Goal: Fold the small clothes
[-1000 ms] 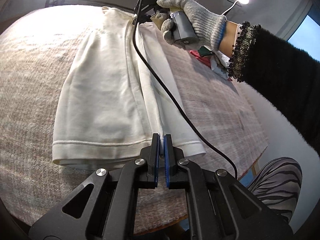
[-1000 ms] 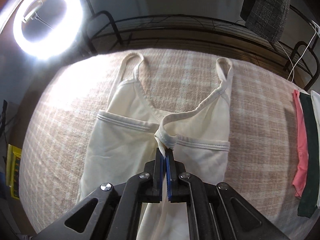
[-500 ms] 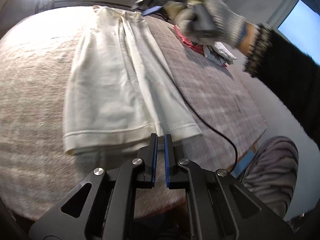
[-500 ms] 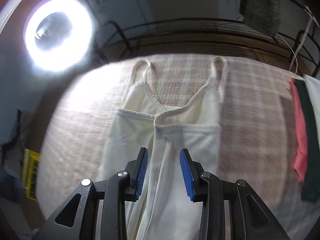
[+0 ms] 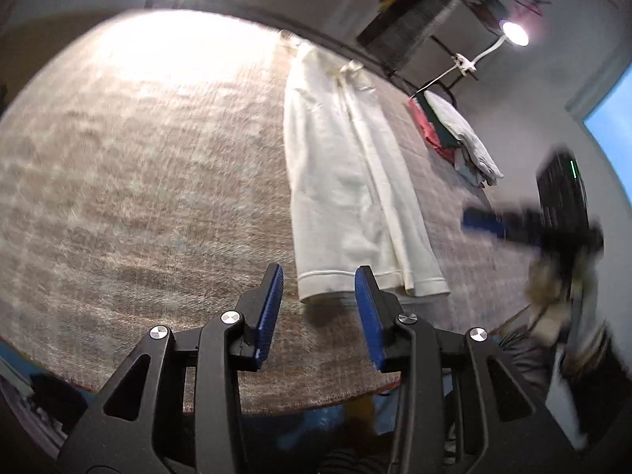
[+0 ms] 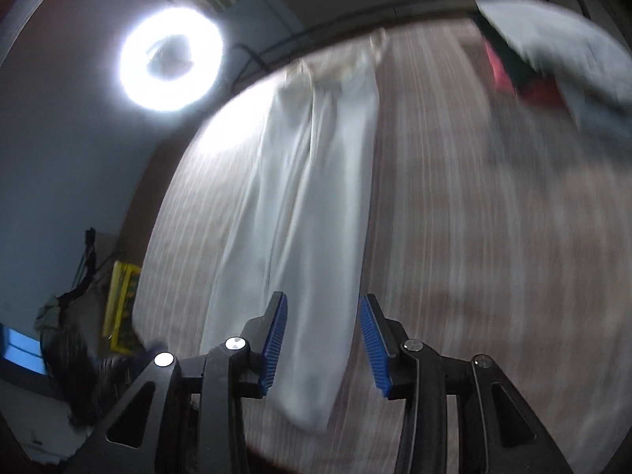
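Between folds: top [image 5: 347, 181] lying lengthwise-folded on the table [image 5: 138, 181], left gripper [image 5: 319, 308] and right gripper [image 6: 323, 339] both spread and empty (views blurred), next move calling for a hem grasp.

A ring light [image 6: 172, 58] glares, washing out the table [image 5: 166, 51] beneath. Both fisheye views bend at their edges. The right view is smeared by motion blur.

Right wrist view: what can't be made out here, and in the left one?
- Right wrist: motion blur smears the cream top and the stacked clothes; its straps are unreadable.
- Right wrist: the right claw hides the top's near end.
- Left wrist: the right claw is blurred, partly cut off.
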Demonstrator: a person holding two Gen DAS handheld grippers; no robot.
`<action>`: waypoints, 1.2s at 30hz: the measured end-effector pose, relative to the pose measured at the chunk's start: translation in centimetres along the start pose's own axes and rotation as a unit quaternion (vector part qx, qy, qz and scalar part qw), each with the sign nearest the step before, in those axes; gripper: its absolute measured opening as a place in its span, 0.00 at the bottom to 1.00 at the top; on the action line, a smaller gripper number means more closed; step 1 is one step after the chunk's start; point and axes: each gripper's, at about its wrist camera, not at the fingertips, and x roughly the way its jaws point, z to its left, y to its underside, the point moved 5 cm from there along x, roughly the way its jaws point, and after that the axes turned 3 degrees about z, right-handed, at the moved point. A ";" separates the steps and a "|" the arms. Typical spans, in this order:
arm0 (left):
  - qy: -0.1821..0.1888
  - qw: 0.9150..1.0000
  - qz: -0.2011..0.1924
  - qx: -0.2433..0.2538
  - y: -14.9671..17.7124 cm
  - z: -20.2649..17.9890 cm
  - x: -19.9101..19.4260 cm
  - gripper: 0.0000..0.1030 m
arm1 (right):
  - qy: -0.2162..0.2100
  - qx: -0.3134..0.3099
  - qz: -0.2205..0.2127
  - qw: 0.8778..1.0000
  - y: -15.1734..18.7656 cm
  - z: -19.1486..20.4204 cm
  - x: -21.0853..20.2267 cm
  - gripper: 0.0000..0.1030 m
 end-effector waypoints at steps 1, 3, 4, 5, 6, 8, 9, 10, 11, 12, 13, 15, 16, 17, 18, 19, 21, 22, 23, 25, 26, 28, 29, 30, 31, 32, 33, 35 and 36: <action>0.004 1.000 0.007 -0.009 -0.4 0.4 0.4 0.37 | -0.003 0.003 0.009 1.000 1.3 -0.1 0.4 0.50; 0.009 0.999 0.029 -0.029 -0.7 1.1 1.8 0.37 | -0.008 0.010 0.026 1.000 3.6 -0.4 1.8 0.50; 0.016 0.998 0.037 -0.038 -0.9 1.4 2.4 0.37 | -0.012 0.014 0.031 0.999 4.2 -0.4 2.4 0.47; 0.020 0.998 0.043 -0.043 -0.8 1.3 2.7 0.37 | -0.018 0.018 0.038 0.999 4.8 -0.4 2.9 0.44; 0.021 0.997 0.052 -0.051 -0.9 1.5 3.3 0.37 | -0.026 0.021 0.044 0.998 5.4 -0.4 3.5 0.39; 0.029 0.996 0.060 -0.064 -1.1 1.7 4.1 0.37 | -0.033 0.019 0.051 0.998 5.9 -0.2 4.3 0.36; 0.035 0.995 0.066 -0.069 -1.2 1.8 4.5 0.33 | -0.034 0.018 0.051 0.998 6.0 -0.1 4.7 0.33; 0.036 0.995 0.070 -0.069 -1.0 1.8 4.8 0.26 | -0.034 0.017 0.048 0.998 6.0 0.0 4.8 0.32; 0.035 0.995 0.075 -0.062 -1.0 1.6 5.1 0.03 | -0.039 0.015 0.045 0.998 5.9 0.2 4.9 0.27; 0.032 0.995 0.077 -0.054 -1.0 1.3 5.3 0.01 | -0.044 0.014 0.046 0.998 6.3 0.3 4.9 0.16; 0.023 0.996 0.070 -0.041 -0.9 1.0 5.2 0.01 | -0.049 0.016 0.049 0.997 6.3 0.4 5.1 0.11; 0.015 0.997 0.062 -0.034 -1.0 0.9 4.7 0.01 | -0.048 0.017 0.050 0.997 6.5 0.4 5.3 0.03; 0.012 0.998 0.055 -0.034 -1.1 0.9 4.3 0.00 | -0.047 0.019 0.047 0.998 6.6 0.5 5.2 0.02; 0.008 0.999 0.044 -0.032 -1.2 1.1 3.4 0.00 | -0.050 0.020 0.039 0.998 6.9 0.7 4.6 0.02; 0.007 0.999 0.036 -0.031 -1.2 1.2 2.9 0.00 | -0.054 0.019 0.029 0.998 7.2 0.9 3.8 0.02; 0.007 0.999 0.030 -0.031 -1.2 1.3 2.6 0.00 | -0.057 0.018 0.019 0.998 7.4 1.0 3.2 0.02; -0.002 0.999 0.039 -0.024 -0.8 1.4 3.0 0.00 | -0.051 0.018 0.007 0.998 7.6 0.9 2.6 0.02; -0.010 0.999 0.045 -0.021 -0.6 1.4 3.5 0.00 | -0.045 0.021 0.010 0.999 7.8 0.6 2.9 0.02; -0.016 0.998 0.054 -0.020 -0.2 1.5 4.1 0.00 | -0.036 0.023 0.022 0.999 8.2 0.4 3.7 0.02; -0.019 0.998 0.059 -0.027 0.3 1.7 4.6 0.00 | -0.030 0.029 0.037 0.998 8.7 -0.1 4.8 0.02; -0.016 0.998 0.057 -0.029 0.3 1.8 4.5 0.00 | -0.035 0.030 0.030 0.998 8.8 -0.1 4.8 0.02; -0.013 0.998 0.055 -0.030 0.3 1.8 4.3 0.00 | -0.037 0.030 0.029 0.998 8.7 -0.2 4.5 0.02; -0.010 0.998 0.054 -0.030 0.2 1.8 4.3 0.00 | -0.043 0.034 0.030 0.998 8.6 -0.3 4.5 0.02; -0.013 0.998 0.052 -0.028 0.2 1.7 4.2 0.00 | -0.046 0.035 0.031 0.998 8.6 -0.5 4.3 0.02; -0.017 0.998 0.052 -0.027 0.1 1.8 4.1 0.00 | -0.053 0.033 0.033 0.998 8.5 -0.6 4.2 0.02; -0.016 0.998 0.052 -0.031 0.0 1.8 4.1 0.00 | -0.060 0.029 0.034 0.997 8.3 -0.7 3.9 0.07; -0.011 0.998 0.053 -0.037 -0.1 1.9 4.1 0.01 | -0.057 0.026 0.035 0.997 8.2 -0.7 3.7 0.14; -0.004 0.997 0.069 -0.045 -0.2 2.1 4.6 0.16 | -0.042 0.011 0.024 0.999 8.0 -0.8 3.0 0.41; 0.004 0.996 0.073 -0.048 -0.2 2.1 4.9 0.18 | -0.042 0.009 0.018 0.999 7.8 -1.0 2.5 0.42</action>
